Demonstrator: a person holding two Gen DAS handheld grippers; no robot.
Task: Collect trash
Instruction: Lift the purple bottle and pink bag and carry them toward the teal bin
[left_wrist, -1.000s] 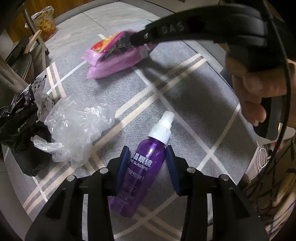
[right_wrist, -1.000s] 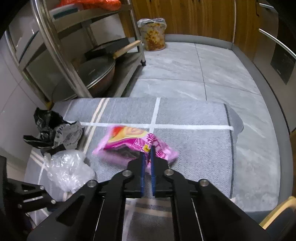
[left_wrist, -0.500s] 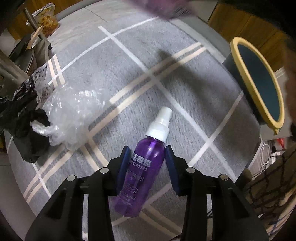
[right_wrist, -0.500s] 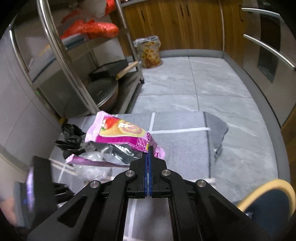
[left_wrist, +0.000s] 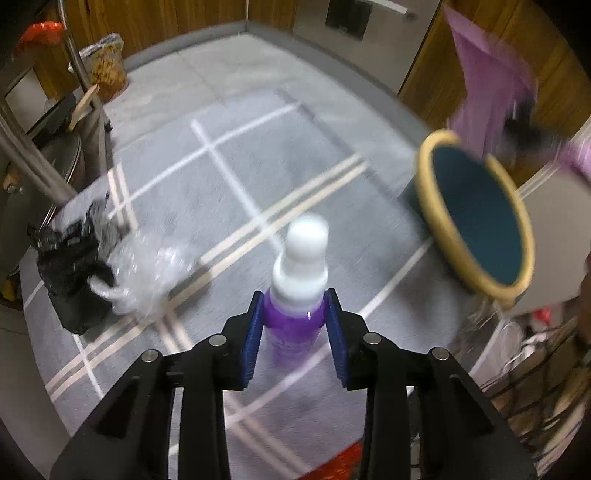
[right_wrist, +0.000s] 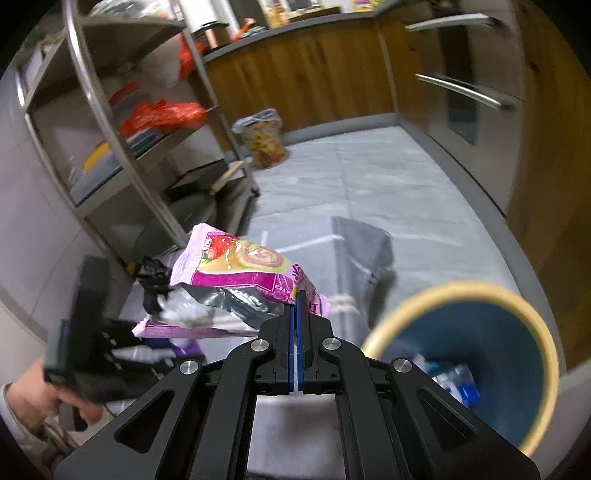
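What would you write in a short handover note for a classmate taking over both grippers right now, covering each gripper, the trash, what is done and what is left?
Left gripper: jaws have just been closing and now clamp the purple spray bottle, lifted off the rug.
Right gripper: shut on the edge of the pink snack wrapper, held in the air beside the bin.
Done: both items picked up; the bin already holds some scraps.
Left: drop wrapper and bottle into the bin, then fetch the clear plastic bag and black bag lying at the rug's edge.

Grey striped rug (left_wrist: 236, 155), wooden cabinets (right_wrist: 303, 77), steel rack (right_wrist: 110, 122).
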